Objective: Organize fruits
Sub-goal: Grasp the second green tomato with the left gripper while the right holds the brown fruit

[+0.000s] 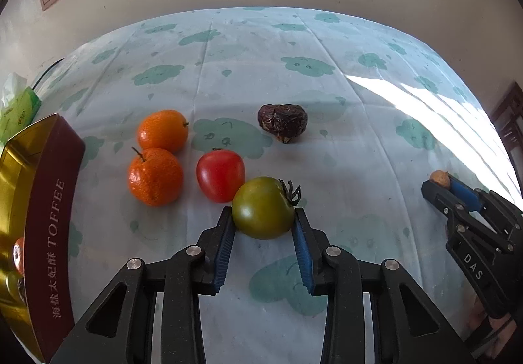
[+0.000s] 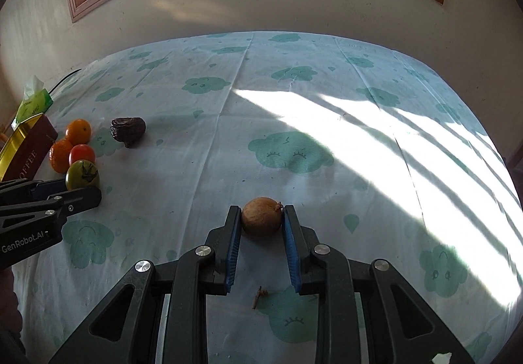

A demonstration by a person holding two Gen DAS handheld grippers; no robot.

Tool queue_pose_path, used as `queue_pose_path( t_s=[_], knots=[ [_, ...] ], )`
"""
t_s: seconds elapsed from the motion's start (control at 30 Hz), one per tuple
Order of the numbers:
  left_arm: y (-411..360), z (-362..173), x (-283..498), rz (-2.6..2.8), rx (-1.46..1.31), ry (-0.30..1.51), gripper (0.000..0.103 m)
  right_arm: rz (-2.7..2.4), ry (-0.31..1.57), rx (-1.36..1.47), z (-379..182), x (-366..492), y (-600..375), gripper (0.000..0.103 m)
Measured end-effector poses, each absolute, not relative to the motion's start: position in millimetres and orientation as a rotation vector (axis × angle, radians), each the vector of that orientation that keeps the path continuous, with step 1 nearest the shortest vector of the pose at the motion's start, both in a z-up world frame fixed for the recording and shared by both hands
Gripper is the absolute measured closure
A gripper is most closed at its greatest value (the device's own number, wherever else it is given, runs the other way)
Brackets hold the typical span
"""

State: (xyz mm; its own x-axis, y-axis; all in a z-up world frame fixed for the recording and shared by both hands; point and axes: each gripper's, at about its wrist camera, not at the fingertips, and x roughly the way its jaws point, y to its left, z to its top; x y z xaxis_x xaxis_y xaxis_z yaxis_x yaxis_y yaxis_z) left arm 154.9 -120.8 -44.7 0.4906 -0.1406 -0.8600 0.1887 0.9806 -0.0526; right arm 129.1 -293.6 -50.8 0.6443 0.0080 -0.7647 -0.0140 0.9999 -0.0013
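Observation:
A green tomato point(image 1: 261, 210) with a dark stalk sits on the cloud-print tablecloth point(image 1: 327, 86), and my left gripper point(image 1: 263, 215) is shut on it, blue pads pressed to both sides. Just left of it lie a red tomato point(image 1: 220, 175) and two tangerines point(image 1: 162, 130) point(image 1: 154, 176). A dark wrinkled fruit point(image 1: 282, 122) lies further back. My right gripper point(image 2: 261, 212) is shut on a small round brown fruit point(image 2: 261, 216) low over the cloth. It also shows at the right edge of the left wrist view, right gripper point(image 1: 439, 182).
A gold and maroon toffee tin point(image 1: 49, 200) stands open at the left edge with something orange inside. A green tissue pack point(image 1: 18, 109) sits behind it. A small twig point(image 2: 259, 297) lies on the cloth under my right gripper. A wall and window frame bound the far side.

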Motion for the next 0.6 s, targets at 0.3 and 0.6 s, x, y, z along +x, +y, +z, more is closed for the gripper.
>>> queue_pose_path(
  t_s=[0.3,0.6],
  knots=[
    [-103,-37,125,-0.196,0.059,1.041,0.068,0.009,0.871,-0.013,-51,129,-293,0.078],
    [-75,-12,98,-0.187,0.04,1.006,0.068,0.009,0.871,-0.013,-51,129,-293,0.078]
  ],
)
